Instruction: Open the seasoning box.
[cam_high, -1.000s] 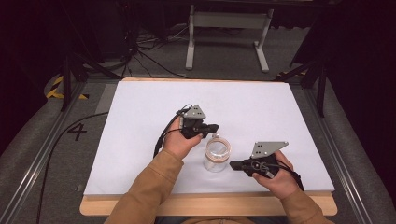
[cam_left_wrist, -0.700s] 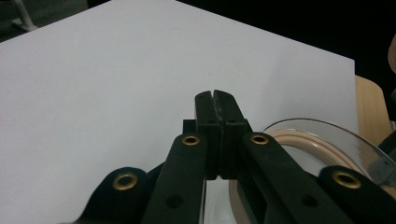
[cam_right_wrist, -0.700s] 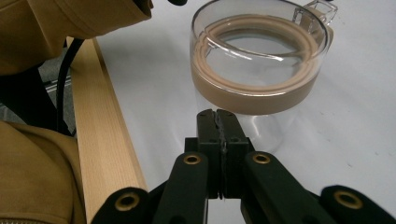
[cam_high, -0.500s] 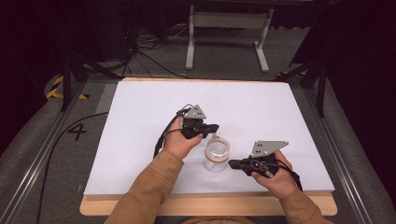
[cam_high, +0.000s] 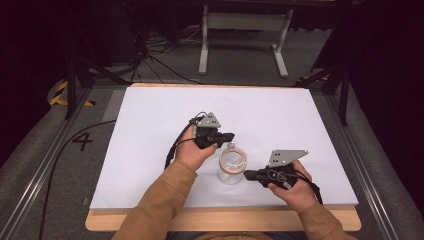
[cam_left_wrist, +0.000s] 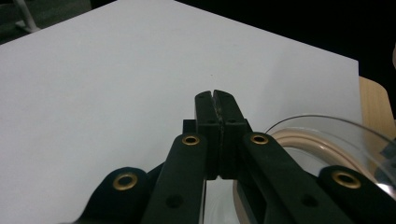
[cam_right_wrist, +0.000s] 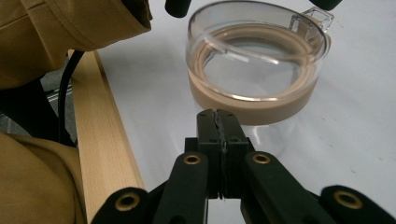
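So far, little of the work appears to be done. A clear glass jar (cam_high: 232, 165) is seen standing upright on the white table cover (cam_high: 150, 125), near the front edge of the table, between the two hands. It is closed by a clear lid (cam_right_wrist: 254, 51) with a tan sealing ring, and a small clear tab (cam_right_wrist: 317, 16) juts from the lid's far rim in the right gripper view. Nothing can be made out inside the jar.

The left gripper (cam_high: 227, 136) is held just beyond and to the left of the jar, its tips near the lid's far-left rim. In the left gripper view its jaws are pressed flat together with nothing between them, and the lid's curved edge (cam_left_wrist: 327, 128) is seen low at the right, beside the jaws rather than between them. Whether the tips touch the rim cannot be told.

The right gripper (cam_high: 248, 175) is held low on the jar's right side, pointed at it. Its jaws too are closed tight on nothing, and in its own view the tips (cam_right_wrist: 217, 116) are aimed at the tan band below the lid, close to the glass but seemingly apart from it.

The job is judged to be at its approach stage: the jar is flanked but not gripped, and the lid is seated. If the lid is to be taken off, the jaws must first be parted, the jar steadied, and the lid grasped.
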